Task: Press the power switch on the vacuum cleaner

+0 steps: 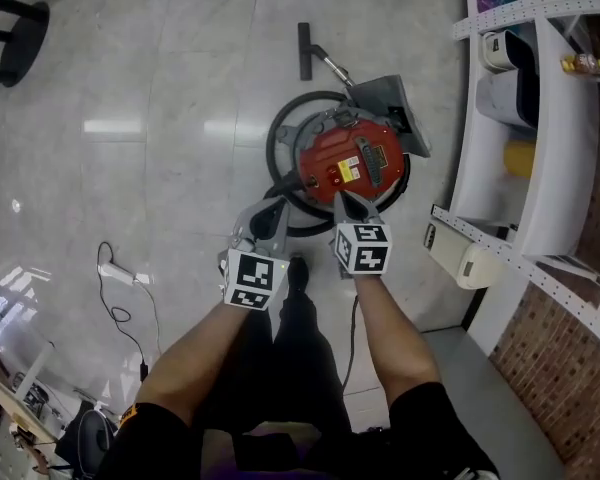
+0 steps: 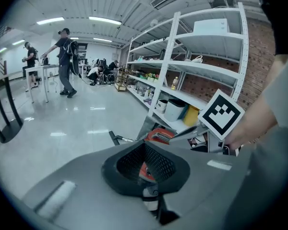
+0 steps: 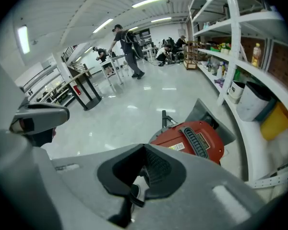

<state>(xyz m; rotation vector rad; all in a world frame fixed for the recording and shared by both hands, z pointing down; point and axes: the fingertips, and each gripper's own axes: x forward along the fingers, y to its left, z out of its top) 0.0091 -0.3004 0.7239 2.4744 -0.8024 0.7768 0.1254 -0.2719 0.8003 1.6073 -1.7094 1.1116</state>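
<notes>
Glossy grey floor (image 1: 160, 88) of a large workroom, seen steeply from above in the head view, with white shelving (image 1: 565, 128) along the 3 o'clock edge and a black stool (image 1: 15, 28) at 10 o'clock. The vacuum cleaner (image 1: 352, 163), a round body with a red top, stands on the floor just above the centre of the view. Its black hose (image 1: 278, 133) loops round the body from 9 o'clock, and its dark floor nozzle (image 1: 305, 50) lies at 12 o'clock of the body. A white cable (image 1: 115, 273) trails on the floor at 8 o'clock. The right gripper (image 1: 342, 200) points at the 6 o'clock rim of the red top; whether it touches cannot be told. The left gripper (image 1: 270, 210) is just beside it at 9 o'clock, over the hose loop. In the left gripper view the tongs (image 2: 145, 145) are together at the tips with nothing clamped, and the red top (image 2: 158, 135) shows just beyond them. In the right gripper view the tongs (image 3: 145, 147) are likewise together and hold nothing, with the vacuum cleaner (image 3: 194, 138) at 2 o'clock of the tips. The power switch cannot be picked out in any view. A walking person (image 2: 65, 63) appears in the far background.
</notes>
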